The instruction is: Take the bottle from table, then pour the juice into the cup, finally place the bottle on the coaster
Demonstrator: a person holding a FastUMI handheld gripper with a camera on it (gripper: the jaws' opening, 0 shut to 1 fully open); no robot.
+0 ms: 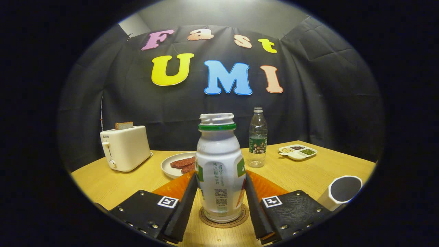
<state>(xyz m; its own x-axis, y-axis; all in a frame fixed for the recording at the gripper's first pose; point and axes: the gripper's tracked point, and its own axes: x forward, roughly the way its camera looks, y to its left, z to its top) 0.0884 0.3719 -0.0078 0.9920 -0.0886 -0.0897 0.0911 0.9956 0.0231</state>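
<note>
**A:** Where does the bottle (219, 168) stand in relation to the gripper (221, 195)?

**B:** Directly between the two fingers, near the camera. It is a white juice bottle with a green ring under its open neck. Its long axis is upright, and its base sits on a round coaster (224, 219) on the wooden table (113, 181).

**A:** Are the fingers pinching it?

**B:** The left finger (188, 197) and the right finger (252, 197) flank the lower body of the bottle, very close on both sides. Whether they press on it or stand a hair apart from it, I cannot tell.

**A:** So what does the next move turn on?

**B:** My reading is that the bottle already rests on the coaster, so the last step looks near its end. What remains would be spreading the fingers and drawing straight back without tipping it.

**A:** And the cup?

**B:** A white cup (341, 192) stands near, to the right of the right finger. Its inside looks dark, and any juice in it is not visible.

**A:** Other containers?

**B:** Farther back, a clear water bottle (258, 139) stands right of centre, partly filled. A white plate (169, 164) to the left holds reddish-brown strips. A divided dish (297, 152) at far right holds small grains or beans. A cream toaster (125, 147) at far left has a slice of bread in its slot.
</note>
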